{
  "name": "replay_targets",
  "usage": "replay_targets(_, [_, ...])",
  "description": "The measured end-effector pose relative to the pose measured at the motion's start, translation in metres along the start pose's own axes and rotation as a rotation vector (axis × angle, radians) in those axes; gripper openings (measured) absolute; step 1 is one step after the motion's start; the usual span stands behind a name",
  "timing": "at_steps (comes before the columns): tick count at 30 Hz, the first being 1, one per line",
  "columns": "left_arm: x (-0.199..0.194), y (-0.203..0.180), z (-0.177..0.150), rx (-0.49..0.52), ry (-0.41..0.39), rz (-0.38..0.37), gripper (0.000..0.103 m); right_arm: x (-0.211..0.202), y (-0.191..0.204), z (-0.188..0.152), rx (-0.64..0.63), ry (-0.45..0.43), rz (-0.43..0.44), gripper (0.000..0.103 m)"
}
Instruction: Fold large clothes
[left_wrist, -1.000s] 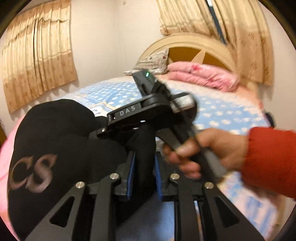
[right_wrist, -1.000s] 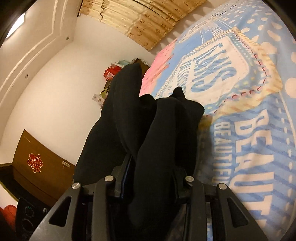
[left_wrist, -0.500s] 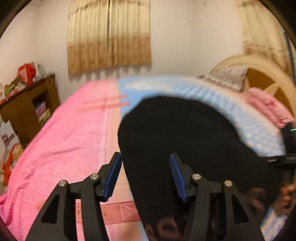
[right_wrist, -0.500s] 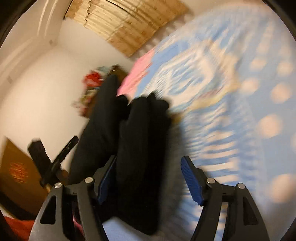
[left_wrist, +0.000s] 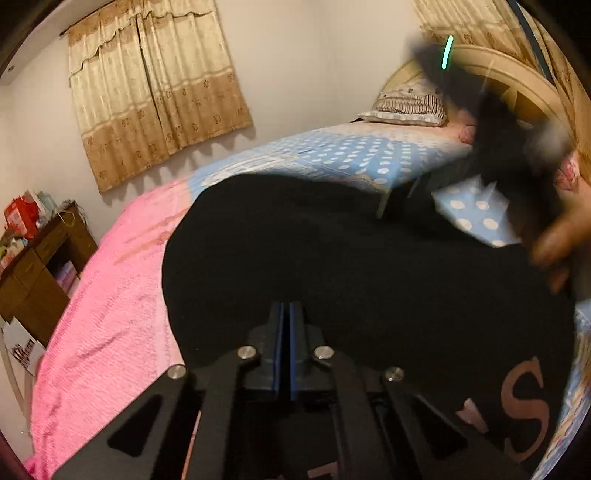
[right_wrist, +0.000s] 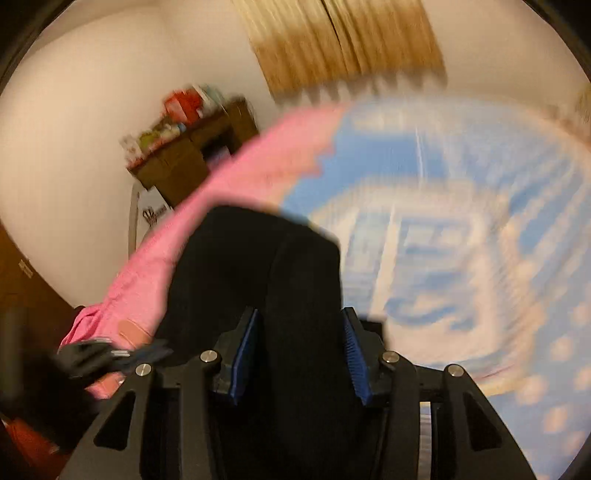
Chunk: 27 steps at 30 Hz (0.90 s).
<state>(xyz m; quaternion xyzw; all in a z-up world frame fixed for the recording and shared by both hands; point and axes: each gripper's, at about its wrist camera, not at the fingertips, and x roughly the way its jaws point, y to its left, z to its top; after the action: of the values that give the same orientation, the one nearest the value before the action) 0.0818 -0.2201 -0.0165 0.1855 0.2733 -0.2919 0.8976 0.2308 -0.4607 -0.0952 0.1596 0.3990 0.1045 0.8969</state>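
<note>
The black garment (left_wrist: 369, 266) lies bunched on the bed (left_wrist: 110, 314), over the seam between the pink cover on the left and the blue dotted one on the right. The left gripper (left_wrist: 286, 317) has its jaws pressed together above the cloth, apparently empty, while the right gripper (right_wrist: 299, 332) has its jaws spread with a thick fold between them. That fold looks unpinched, so lifting now could let it slide out and undo the layers.
</note>
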Motion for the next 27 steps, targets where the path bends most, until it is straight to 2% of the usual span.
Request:
replay_targets(1, [0.001, 0.004, -0.002, -0.015, 0.006, -0.014, 0.0, 0.017, -0.011, -0.013, 0.064, 0.008, 0.013, 0.052])
replay_targets(3, [0.001, 0.009, -0.003, -0.038, -0.003, -0.04, 0.0, 0.016, -0.038, -0.038, 0.211, -0.1, 0.111, 0.052])
replay_targets(4, [0.002, 0.007, 0.0, -0.03, -0.008, -0.051, 0.0, 0.009, -0.049, -0.046, 0.267, -0.138, 0.131, 0.052])
replay_targets(7, [0.015, -0.01, 0.013, 0.048, 0.005, 0.001, 0.0, 0.003, -0.058, -0.056, 0.316, -0.166, 0.132, 0.052])
replay_targets(9, [0.027, -0.012, 0.015, 0.068, 0.028, 0.004, 0.0, 0.003, -0.055, -0.056, 0.317, -0.172, 0.097, 0.052])
replay_targets(12, [0.033, -0.002, 0.014, 0.029, 0.054, -0.038, 0.0, 0.009, -0.059, -0.048, 0.33, -0.153, 0.101, 0.052])
replay_targets(16, [0.014, -0.011, 0.004, 0.052, 0.039, 0.009, 0.001, 0.001, -0.057, -0.049, 0.332, -0.142, 0.108, 0.053])
replay_targets(19, [0.003, -0.001, 0.001, 0.031, 0.027, 0.03, 0.007, -0.044, -0.044, -0.05, 0.32, -0.23, 0.03, 0.055])
replay_targets(20, [0.002, 0.005, 0.002, 0.002, 0.025, 0.026, 0.013, -0.066, -0.037, -0.054, 0.299, -0.279, 0.022, 0.055])
replay_targets(22, [0.005, 0.018, 0.002, -0.079, 0.043, 0.014, 0.021, -0.092, -0.021, -0.059, 0.249, -0.302, 0.029, 0.055])
replay_targets(25, [0.007, 0.016, 0.002, -0.092, 0.056, 0.018, 0.023, -0.102, -0.001, -0.069, 0.187, -0.279, 0.044, 0.055])
replay_targets(27, [0.007, 0.009, 0.002, -0.062, 0.059, 0.047, 0.023, -0.085, 0.009, -0.08, 0.144, -0.22, 0.007, 0.055])
